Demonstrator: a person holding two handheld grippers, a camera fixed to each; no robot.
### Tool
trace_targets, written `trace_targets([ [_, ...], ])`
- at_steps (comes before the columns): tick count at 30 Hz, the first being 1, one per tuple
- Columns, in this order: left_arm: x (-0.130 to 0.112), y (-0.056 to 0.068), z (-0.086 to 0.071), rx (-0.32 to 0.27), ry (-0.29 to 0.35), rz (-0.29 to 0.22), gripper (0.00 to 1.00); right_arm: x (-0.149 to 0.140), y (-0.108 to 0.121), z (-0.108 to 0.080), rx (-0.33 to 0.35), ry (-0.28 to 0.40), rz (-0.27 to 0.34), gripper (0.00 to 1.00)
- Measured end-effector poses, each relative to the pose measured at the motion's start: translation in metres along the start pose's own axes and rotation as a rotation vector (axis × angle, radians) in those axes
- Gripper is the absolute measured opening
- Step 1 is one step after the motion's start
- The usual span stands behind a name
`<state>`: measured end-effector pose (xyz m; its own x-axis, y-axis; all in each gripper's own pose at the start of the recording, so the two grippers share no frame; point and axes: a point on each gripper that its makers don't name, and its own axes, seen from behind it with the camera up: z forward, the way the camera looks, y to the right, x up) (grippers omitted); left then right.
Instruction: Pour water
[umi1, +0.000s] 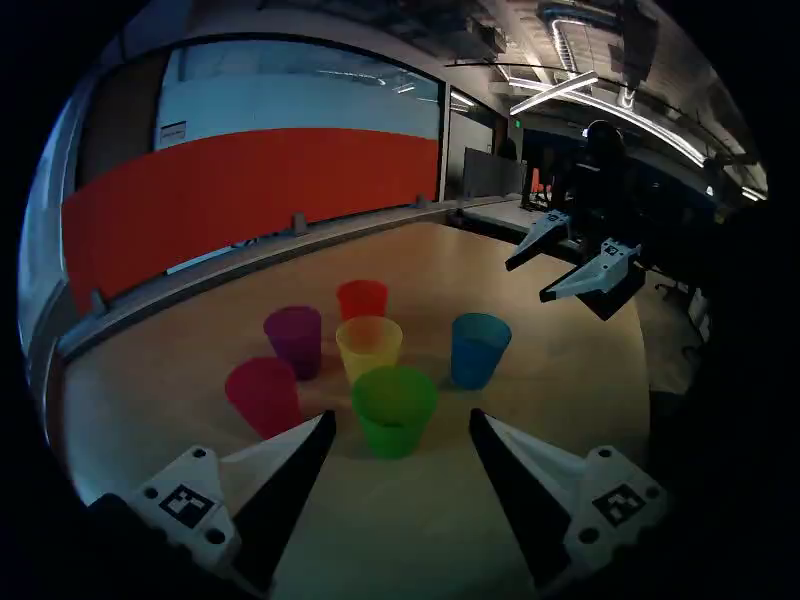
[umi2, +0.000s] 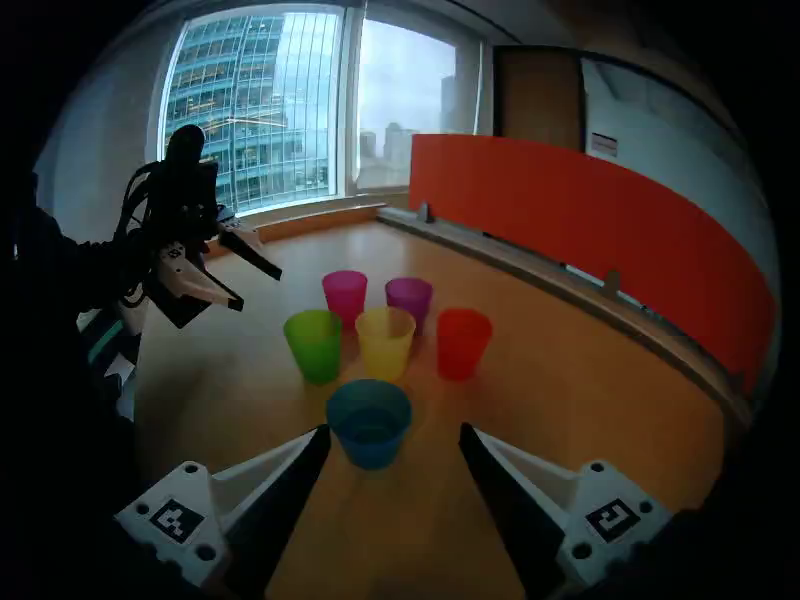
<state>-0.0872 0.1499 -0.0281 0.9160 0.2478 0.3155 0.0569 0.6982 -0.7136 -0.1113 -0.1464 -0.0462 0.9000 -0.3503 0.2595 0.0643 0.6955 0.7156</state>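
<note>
Wooden tabletop (umi1: 540, 400) carries six coloured cups, with the green cup (umi1: 394, 410) and blue cup (umi2: 369, 422) beside the central yellow cup (umi1: 369, 345). The left gripper (umi1: 400, 414) hangs released and empty facing the green cup. The right gripper (umi2: 393, 429), equally spread and empty, faces the blue cup.

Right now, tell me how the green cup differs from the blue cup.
Colour: the green cup is green, the blue cup is blue. Place: the green cup stands just ahead of the open left tongs, while the blue cup stands just ahead of the open right tongs. Both are upright, tapered and translucent, look alike in size, and stand ungripped on the wooden table.
</note>
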Motion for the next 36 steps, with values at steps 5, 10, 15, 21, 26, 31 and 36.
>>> trace_targets([
  [5, -0.004, -0.001, 0.002, 0.007, -0.007, 0.007, 0.99, -0.003, -0.001, 0.004, 0.005, -0.002, 0.006, 1.00],
  [10, -0.008, -0.001, 0.004, 0.009, -0.017, 0.014, 0.99, -0.007, -0.003, 0.011, 0.012, -0.007, 0.012, 1.00],
  [15, -0.012, -0.001, 0.005, 0.007, -0.026, 0.011, 0.99, -0.011, -0.006, 0.019, 0.020, -0.018, 0.008, 1.00],
  [21, -0.015, -0.001, 0.007, 0.004, -0.035, 0.006, 0.99, -0.017, -0.012, 0.031, 0.031, -0.035, -0.002, 1.00],
  [26, -0.019, -0.001, 0.008, 0.004, -0.044, 0.012, 0.99, -0.024, -0.016, 0.042, 0.039, -0.047, -0.013, 1.00],
  [31, -0.022, 0.000, 0.010, 0.002, -0.053, 0.017, 0.99, -0.029, -0.018, 0.052, 0.044, -0.061, -0.014, 1.00],
  [36, -0.022, 0.000, 0.011, 0.001, -0.054, 0.018, 0.99, -0.032, -0.019, 0.063, 0.048, -0.069, -0.025, 1.00],
])
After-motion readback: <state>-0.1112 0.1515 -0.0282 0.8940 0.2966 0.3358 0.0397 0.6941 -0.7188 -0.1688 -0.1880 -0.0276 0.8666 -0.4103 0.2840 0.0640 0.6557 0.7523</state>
